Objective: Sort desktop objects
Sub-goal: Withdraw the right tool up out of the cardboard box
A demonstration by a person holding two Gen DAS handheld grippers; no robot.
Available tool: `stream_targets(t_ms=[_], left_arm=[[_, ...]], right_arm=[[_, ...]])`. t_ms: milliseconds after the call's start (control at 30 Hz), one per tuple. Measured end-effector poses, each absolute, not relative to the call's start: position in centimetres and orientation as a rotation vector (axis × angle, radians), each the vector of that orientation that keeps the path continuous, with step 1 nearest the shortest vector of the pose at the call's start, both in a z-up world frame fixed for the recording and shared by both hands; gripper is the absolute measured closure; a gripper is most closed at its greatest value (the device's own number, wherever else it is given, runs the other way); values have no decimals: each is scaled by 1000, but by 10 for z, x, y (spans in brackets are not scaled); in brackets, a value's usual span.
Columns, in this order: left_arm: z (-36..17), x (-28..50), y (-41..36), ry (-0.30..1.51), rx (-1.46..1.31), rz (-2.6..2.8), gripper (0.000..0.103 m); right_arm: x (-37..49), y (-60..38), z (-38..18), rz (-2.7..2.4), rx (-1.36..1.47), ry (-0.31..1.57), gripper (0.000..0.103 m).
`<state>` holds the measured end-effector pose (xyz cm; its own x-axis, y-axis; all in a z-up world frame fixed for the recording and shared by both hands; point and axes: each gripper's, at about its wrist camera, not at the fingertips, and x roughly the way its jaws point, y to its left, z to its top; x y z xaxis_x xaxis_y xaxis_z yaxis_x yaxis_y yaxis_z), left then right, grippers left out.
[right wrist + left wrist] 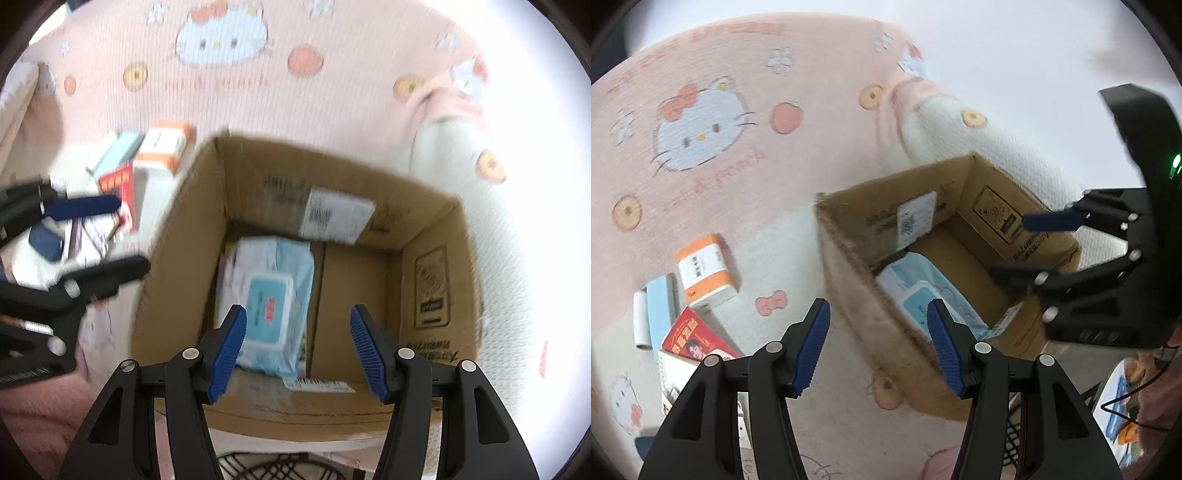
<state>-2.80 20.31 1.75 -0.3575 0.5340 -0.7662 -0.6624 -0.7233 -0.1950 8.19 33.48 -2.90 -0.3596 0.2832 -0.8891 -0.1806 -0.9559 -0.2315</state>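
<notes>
With the wipes pack (266,295) in the box (184,236), both my grippers, left (877,347) and right (297,350), hang spread and empty, so next I reach for the orange box (705,271) at nine o'clock.

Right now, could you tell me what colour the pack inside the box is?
Light blue pack, with a white-rimmed lid; clearest in the right wrist view.

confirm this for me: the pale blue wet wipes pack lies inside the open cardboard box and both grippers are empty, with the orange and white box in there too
Not quite: the orange and white box lies outside the open cardboard box, on the pink cloth, as the left wrist view shows. The pale blue wet wipes pack is inside, and both grippers are empty.
</notes>
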Motion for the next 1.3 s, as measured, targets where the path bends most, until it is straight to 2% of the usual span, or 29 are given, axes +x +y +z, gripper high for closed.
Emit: stream_targets(t_ms=[133,300,567,700,800,967,1100,1233,1300], left_arm=[[15,-36,162,20,-1096,2117,44],[20,-43,108,-139,-1001,2159,44],[13,-52,42,-273,-940,2271,44],[-3,-59,13,-322,-960,2313,44],[-17,-70,-7,-346,-1016,2334,44],[-41,-85,-37,-395,-1126,2361,44],[-56,-95,-52,-383,-1180,2411,44],[-69,-106,-61,-408,-1225,2422,44],[-78,-113,-64,-440,-1250,2416,44]], right_arm=[[69,304,-9,2406,-1484,-227,46],[43,257,0,2440,-1492,-343,41],[6,184,-6,2509,-1493,-555,40],[-7,158,-18,2557,-1510,-586,40],[-21,151,-32,2585,-1529,-519,40],[-44,158,-56,2620,-1617,-249,40],[-66,162,-75,2602,-1620,-133,40],[-83,168,-92,2660,-1655,134,40],[-90,166,-100,2690,-1690,191,40]])
